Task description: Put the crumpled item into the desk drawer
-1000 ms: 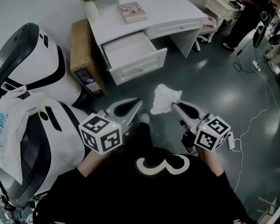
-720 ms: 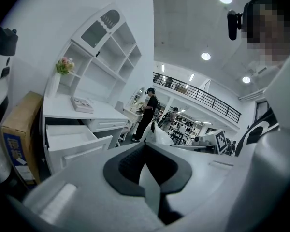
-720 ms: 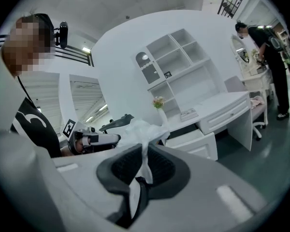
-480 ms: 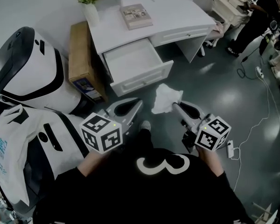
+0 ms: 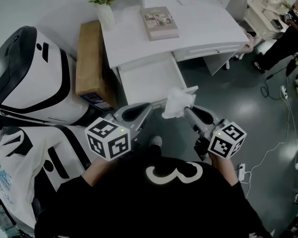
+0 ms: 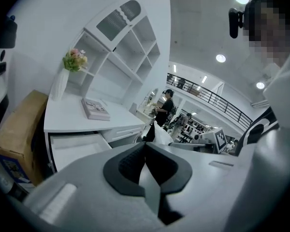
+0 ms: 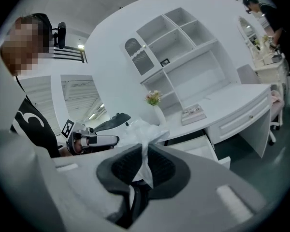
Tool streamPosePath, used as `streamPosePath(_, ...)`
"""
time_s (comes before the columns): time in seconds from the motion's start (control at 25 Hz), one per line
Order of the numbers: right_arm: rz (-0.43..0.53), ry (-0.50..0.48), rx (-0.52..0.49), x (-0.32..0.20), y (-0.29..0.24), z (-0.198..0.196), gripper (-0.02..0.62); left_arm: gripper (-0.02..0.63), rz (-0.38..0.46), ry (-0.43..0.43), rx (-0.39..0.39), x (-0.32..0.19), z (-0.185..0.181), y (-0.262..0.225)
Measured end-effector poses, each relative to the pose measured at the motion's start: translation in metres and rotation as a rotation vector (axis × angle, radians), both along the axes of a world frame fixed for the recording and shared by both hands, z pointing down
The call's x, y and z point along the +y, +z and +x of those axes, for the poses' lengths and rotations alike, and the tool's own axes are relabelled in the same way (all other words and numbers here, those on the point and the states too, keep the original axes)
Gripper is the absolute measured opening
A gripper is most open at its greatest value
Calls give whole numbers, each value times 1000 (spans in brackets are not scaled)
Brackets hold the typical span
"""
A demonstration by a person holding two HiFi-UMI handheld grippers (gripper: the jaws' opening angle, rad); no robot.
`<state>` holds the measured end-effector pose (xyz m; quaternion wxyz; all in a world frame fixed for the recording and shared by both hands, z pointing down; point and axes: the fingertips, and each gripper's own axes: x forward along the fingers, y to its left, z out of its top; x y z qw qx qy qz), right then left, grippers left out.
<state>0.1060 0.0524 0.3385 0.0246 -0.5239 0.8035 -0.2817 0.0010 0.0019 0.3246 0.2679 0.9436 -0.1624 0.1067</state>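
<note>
The crumpled white item point(image 5: 178, 102) sticks up out of my right gripper point(image 5: 185, 111), whose jaws are shut on it; in the right gripper view the crumpled white item point(image 7: 144, 135) bunches out past the pads. In the head view it hangs over the front edge of the open desk drawer point(image 5: 149, 81), which looks empty inside. The drawer point(image 7: 195, 148) belongs to a white desk point(image 5: 188, 31). My left gripper point(image 5: 148, 108) is level with the right one, a little to its left, shut with nothing in it. Its own view shows the drawer point(image 6: 75, 146) ahead on the left.
On the desk lie a book point(image 5: 159, 23) and a vase of flowers point(image 5: 105, 14). A cardboard box point(image 5: 89, 58) stands left of the desk, next to a large white-and-black shell point(image 5: 30, 83). Cables point(image 5: 283, 118) lie on the floor at the right; a person point(image 5: 288, 38) stands far right.
The desk and drawer have come nearer and slid down the head view. Both grippers, held as before, now sit at the drawer's front edge with the crumpled item over it.
</note>
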Motion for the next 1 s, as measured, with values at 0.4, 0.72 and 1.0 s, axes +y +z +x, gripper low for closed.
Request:
streamPosePath(0.4, -30, -62, 26, -86, 8, 13, 37, 11, -16, -50, -1, -85, 14, 8)
streamPosePath(0.72, -36, -91, 82, -121, 12, 15, 38, 11, -19, -64, -16, -115, 14, 20)
streamPosePath(1.0, -63, -132, 132, -141, 25, 13, 38, 11, -38, -103, -34, -131, 7, 36)
